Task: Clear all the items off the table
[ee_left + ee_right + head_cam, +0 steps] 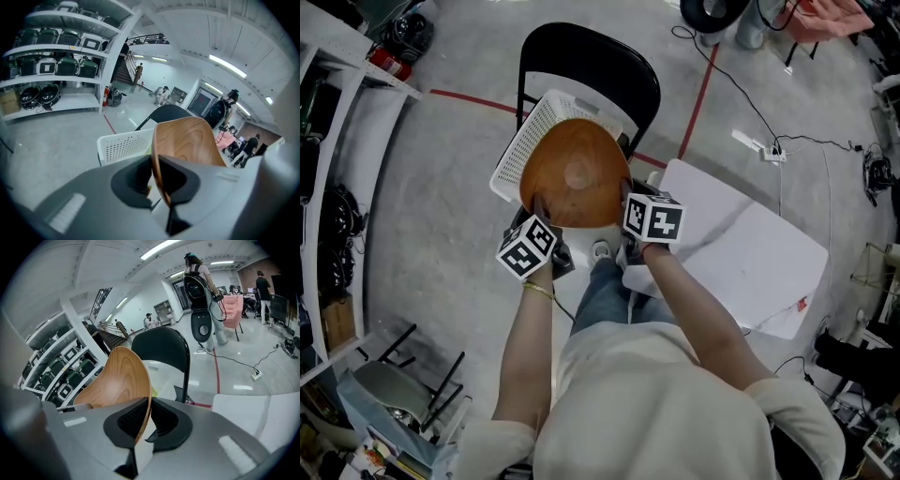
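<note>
A wooden bowl (577, 173) hangs in the air above a white perforated basket (532, 131) that rests on a black chair (609, 70). My left gripper (541, 208) is shut on the bowl's near left rim, and my right gripper (623, 202) is shut on its near right rim. In the left gripper view the bowl's rim (157, 171) runs between the jaws, with the white basket (124, 145) behind. The right gripper view shows the wooden bowl (117, 380) pinched by its edge, with the black chair (161, 350) beyond it.
A white table (741, 248) stands to the right of the chair. Shelving (337, 122) lines the left side, with helmets and cases on it. A cable and power strip (759, 145) lie on the floor at the back right. People stand farther off in the hall.
</note>
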Demonstrator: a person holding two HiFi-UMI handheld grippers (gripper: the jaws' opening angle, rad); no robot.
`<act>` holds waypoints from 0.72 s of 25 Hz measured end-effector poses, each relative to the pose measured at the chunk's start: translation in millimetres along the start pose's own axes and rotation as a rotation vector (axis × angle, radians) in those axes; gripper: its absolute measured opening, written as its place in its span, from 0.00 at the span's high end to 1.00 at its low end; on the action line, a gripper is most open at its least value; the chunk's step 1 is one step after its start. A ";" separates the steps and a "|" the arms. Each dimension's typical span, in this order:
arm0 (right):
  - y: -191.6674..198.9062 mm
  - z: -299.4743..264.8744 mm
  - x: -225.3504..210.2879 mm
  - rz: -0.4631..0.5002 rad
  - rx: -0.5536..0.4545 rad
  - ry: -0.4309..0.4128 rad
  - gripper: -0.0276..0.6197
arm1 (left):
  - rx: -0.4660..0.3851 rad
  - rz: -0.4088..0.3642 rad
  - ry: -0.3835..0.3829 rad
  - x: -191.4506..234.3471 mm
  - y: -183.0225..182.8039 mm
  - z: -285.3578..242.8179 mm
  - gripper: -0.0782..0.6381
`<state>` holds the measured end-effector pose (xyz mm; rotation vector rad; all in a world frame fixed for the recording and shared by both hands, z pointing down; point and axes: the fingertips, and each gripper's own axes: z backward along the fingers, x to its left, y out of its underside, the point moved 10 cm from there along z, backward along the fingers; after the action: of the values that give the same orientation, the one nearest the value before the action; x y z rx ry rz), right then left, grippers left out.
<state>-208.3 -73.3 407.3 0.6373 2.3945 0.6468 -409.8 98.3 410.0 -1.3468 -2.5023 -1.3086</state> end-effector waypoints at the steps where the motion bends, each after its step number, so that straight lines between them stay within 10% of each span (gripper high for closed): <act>1: -0.1 -5.7 4.3 0.004 0.008 -0.006 0.93 | -0.001 0.004 -0.009 5.4 -1.8 -1.2 0.85; 18: -3.8 -102.9 45.7 0.059 0.128 -0.052 0.93 | 0.021 0.059 -0.124 76.2 -13.4 -47.8 0.85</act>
<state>-307.1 -80.9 460.9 0.7715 2.3906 0.4981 -483.7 114.4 460.4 -1.5308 -2.5238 -1.2205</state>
